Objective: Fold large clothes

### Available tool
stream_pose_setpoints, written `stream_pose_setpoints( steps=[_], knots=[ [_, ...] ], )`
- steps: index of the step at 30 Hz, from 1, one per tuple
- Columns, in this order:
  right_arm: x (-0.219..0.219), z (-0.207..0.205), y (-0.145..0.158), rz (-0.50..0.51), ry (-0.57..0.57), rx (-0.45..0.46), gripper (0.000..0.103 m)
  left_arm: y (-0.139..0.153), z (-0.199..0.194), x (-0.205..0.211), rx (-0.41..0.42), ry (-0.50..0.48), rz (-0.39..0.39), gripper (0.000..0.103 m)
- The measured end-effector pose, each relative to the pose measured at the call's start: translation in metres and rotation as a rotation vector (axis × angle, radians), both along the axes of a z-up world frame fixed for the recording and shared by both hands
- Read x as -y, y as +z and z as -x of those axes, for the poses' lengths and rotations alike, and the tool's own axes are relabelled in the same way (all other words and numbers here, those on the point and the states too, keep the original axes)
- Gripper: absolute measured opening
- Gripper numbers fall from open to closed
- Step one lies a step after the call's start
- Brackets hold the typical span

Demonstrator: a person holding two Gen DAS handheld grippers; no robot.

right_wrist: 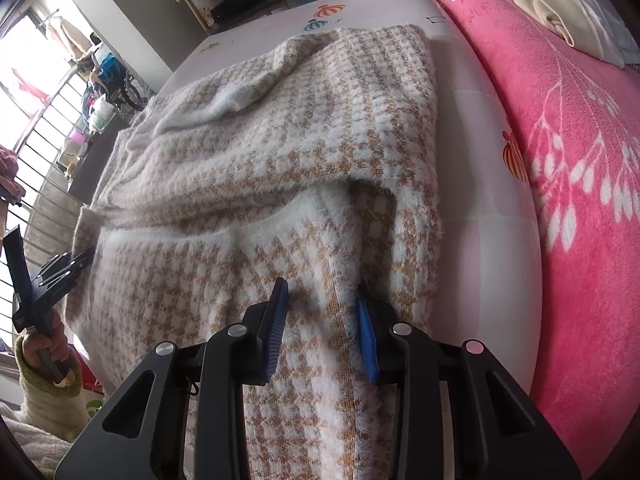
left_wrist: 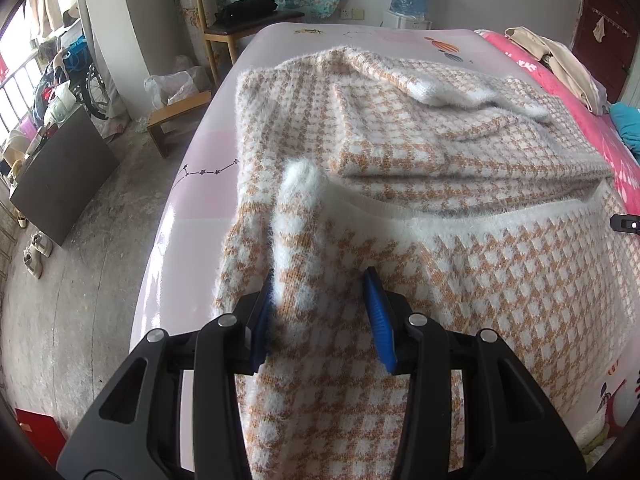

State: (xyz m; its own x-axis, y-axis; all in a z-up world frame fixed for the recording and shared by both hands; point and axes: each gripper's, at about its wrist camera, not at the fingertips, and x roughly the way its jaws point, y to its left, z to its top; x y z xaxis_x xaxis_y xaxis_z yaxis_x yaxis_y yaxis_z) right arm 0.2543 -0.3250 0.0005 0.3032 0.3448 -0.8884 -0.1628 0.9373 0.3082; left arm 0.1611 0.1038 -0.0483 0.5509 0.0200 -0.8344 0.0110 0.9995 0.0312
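Across the pale pink bed sheet [left_wrist: 208, 200] lies a fuzzy white-and-tan houndstooth knit sweater [left_wrist: 440, 152], partly folded, far sleeves tucked inward. Our left gripper [left_wrist: 320, 300] pinches a raised ridge of its near edge; our right gripper [right_wrist: 322, 312] clamps the opposite near corner. We judge a lengthwise fold is underway: next, lift both together and carry them forward evenly. A pink floral blanket [right_wrist: 580, 200] lies alongside.
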Motion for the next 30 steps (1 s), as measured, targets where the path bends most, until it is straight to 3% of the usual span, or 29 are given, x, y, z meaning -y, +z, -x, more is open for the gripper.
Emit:
stream_pose_setpoints(
  steps=[9, 30],
  knots=[
    [-0.008, 0.005, 0.001, 0.076, 0.014, 0.011, 0.03, 0.0, 0.001, 0.002, 0.004, -0.003, -0.016, 0.041],
    [-0.015, 0.002, -0.001, 0.111, 0.014, 0.023, 0.03, 0.0, 0.002, 0.005, 0.006, -0.001, -0.032, 0.041]
  ],
)
